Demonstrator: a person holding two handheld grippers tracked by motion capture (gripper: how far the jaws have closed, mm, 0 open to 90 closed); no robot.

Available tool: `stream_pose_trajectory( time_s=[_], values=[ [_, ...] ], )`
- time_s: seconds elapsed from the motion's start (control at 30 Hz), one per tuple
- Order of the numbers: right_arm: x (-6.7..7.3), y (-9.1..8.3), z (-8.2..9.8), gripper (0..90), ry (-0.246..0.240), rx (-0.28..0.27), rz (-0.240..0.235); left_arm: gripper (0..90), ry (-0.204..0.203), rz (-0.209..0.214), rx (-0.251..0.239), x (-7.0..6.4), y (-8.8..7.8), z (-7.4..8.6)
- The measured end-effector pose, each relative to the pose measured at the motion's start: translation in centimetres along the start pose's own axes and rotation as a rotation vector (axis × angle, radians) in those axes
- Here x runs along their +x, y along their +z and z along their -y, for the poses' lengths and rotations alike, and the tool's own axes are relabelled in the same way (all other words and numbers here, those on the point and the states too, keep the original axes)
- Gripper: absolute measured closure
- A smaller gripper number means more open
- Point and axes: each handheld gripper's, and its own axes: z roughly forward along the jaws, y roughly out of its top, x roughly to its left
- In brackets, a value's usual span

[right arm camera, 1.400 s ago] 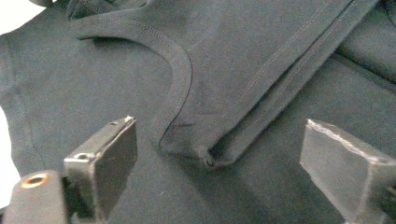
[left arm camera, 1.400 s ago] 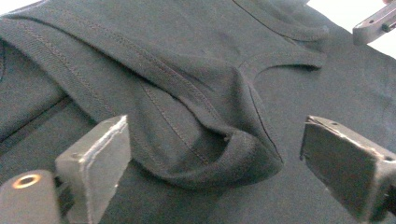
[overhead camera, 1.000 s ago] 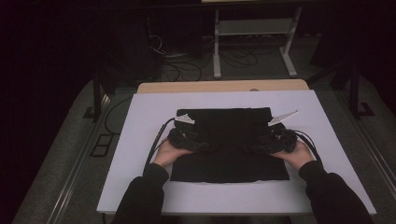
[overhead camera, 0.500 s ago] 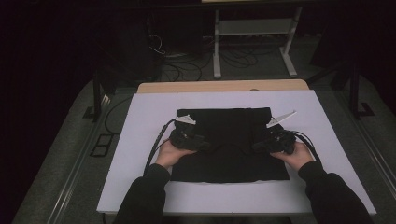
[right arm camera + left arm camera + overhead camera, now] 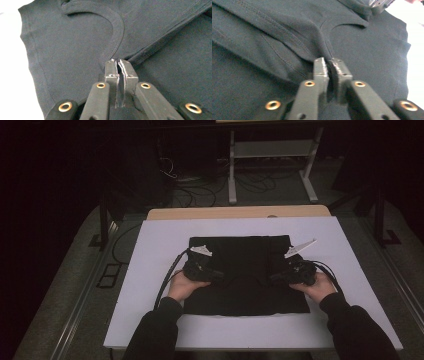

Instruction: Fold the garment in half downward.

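Two pairs of black fingers have just been closing, and each now pinches cloth. The left gripper's (image 5: 329, 65) jaws are clamped together on a fold of the dark, soft cotton T-shirt (image 5: 245, 270), right where a stitched seam runs up to the curved neckline. The right gripper (image 5: 119, 65) is nipped the same way onto the hem of that neckline from the other side. The garment lies flat and partly folded in the middle of the white table (image 5: 150, 320), with both grippers set on its near half, well apart from each other.

My worry is the thin bite: each pair seems to hold only a ridge of fabric, so a quick lift could let it slip free, or catch one layer and leave the one beneath behind, spoiling the fold.

Both hands lie low on the cloth, left hand (image 5: 184, 287) and right hand (image 5: 312, 287) mirrored, dark sleeves running back to the near edge.
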Motion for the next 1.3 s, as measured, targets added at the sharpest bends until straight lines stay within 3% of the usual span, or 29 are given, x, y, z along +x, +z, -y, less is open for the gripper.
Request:
stream_pose_trajectory(
  time_s=[0.2,0.5,0.77,1.0,1.3],
  values=[
    [0.0,-0.1,0.0,85.3,0.010,-0.015,-0.004,86.0,-0.013,-0.008,-0.017,0.0,-0.4,-0.1],
    [0.0,-0.5,-0.4,85.4,0.020,-0.047,0.012,86.2,-0.037,-0.049,-0.102,-0.1,-1.7,-0.5],
    [0.2,-1.7,-1.8,85.4,0.019,-0.115,0.034,86.2,-0.054,-0.064,-0.143,-0.1,-2.3,-1.4],
    [0.6,-2.7,-2.4,85.4,0.027,-0.169,0.031,86.2,-0.025,-0.067,-0.173,-1.0,-3.0,-2.1],
    [1.0,-4.5,-2.5,85.4,0.040,-0.227,0.026,86.2,-0.029,-0.076,-0.222,-1.2,-4.8,-2.3]
  ],
)
